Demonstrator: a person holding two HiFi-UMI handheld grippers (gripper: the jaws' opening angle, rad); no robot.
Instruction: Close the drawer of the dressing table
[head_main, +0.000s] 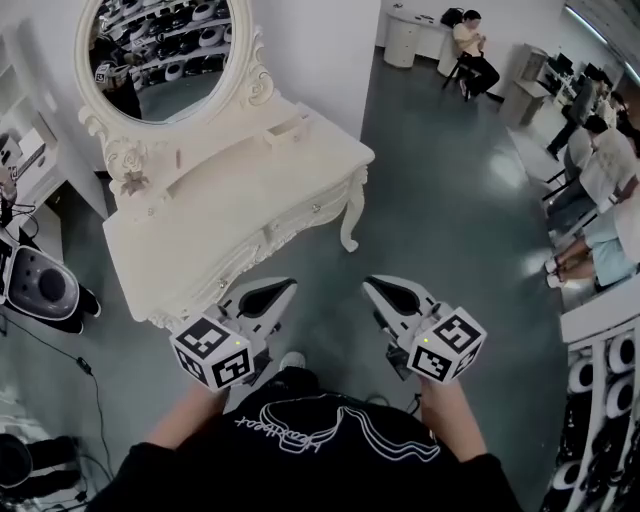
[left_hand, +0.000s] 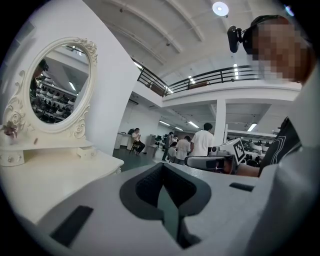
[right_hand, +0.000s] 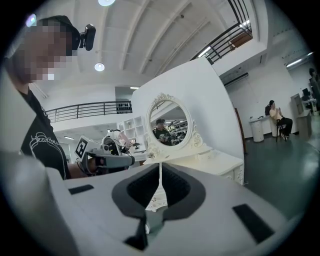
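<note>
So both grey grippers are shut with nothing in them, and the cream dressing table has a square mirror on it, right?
Not quite. The mirror in its carved cream frame on the cream dressing table is oval, not square, as the head view shows. The rest holds: the grey left gripper and the grey right gripper are both shut and empty.

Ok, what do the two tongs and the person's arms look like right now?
The left tongs and right tongs match: pale grey tapered shells with dark padded inner faces, each carrying a cube of black-and-white square markers. No cables show on them. The person wears a black short-sleeved T-shirt with white print.
</note>
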